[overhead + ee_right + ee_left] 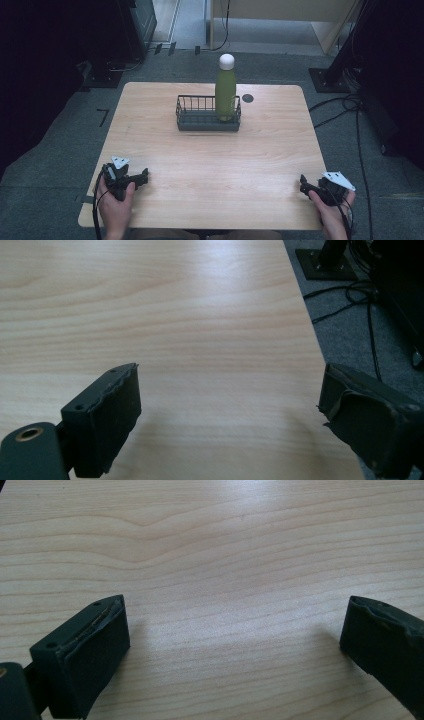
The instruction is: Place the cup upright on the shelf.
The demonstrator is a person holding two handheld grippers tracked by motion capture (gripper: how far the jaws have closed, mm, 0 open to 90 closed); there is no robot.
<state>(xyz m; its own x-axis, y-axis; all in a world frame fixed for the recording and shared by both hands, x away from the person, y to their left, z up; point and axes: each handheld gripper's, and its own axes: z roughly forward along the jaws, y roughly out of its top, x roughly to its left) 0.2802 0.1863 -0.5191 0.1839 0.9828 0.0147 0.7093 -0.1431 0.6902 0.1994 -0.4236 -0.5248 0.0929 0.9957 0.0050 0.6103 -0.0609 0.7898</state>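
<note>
Nearest the person, at the table's near left corner, the left gripper (142,176) rests low over the wooden table (215,165), held in the person's left hand (116,200); in the left gripper view its two black jaws stand wide apart with nothing but bare wood grain between them. At the near right corner the right gripper (303,182) sits in the right hand (334,207) by the table's right edge, and the right gripper view shows its jaws likewise spread and empty, with grey carpet (350,330) and cables (345,295) beyond the edge. Farther off, well apart from both grippers, a dark wire basket (200,116) stands toward the far middle of the table. A green bottle (225,92) with a white cap (226,61) stands upright in the basket's right end. Just beside the basket's far right corner lies a small dark round disc (247,98).
</note>
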